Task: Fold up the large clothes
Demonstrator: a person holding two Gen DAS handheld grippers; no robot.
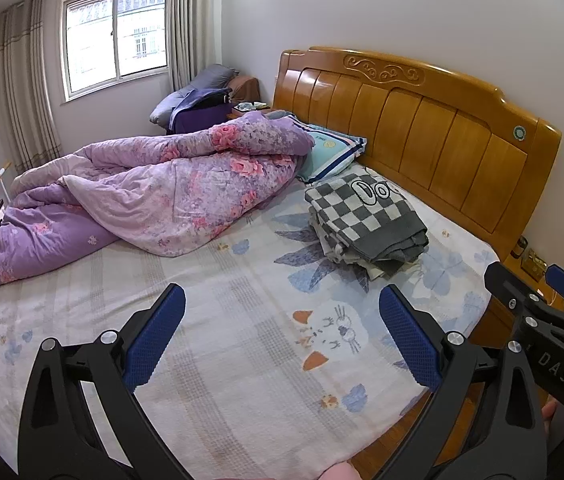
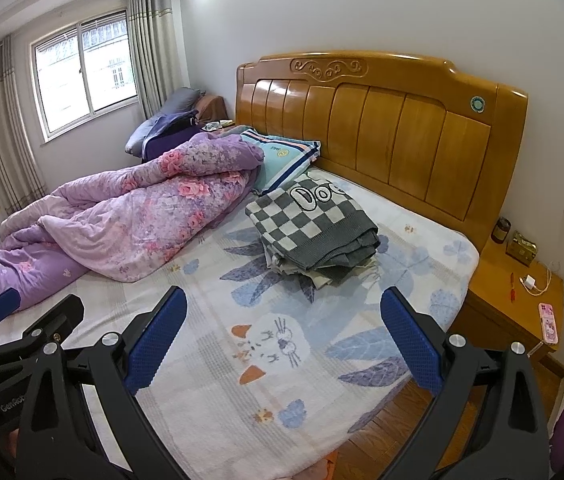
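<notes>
Holding both the left gripper (image 1: 282, 336) and right gripper (image 2: 282, 336) wide and empty, we see the folded checkered stack (image 2: 314, 232) lying lengthwise toward the headboard (image 2: 382, 128).

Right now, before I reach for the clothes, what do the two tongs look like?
Both look alike. The left tongs and the right tongs have black angular frames with cut-out openings and silver round bolts. Each finger carries a blue pad with a fine dimpled texture. White lettering marks the black bodies: "DAS" shows on the right one in the left view, and "GenRob" on the left one in the right view. No cables or sleeves show.
</notes>
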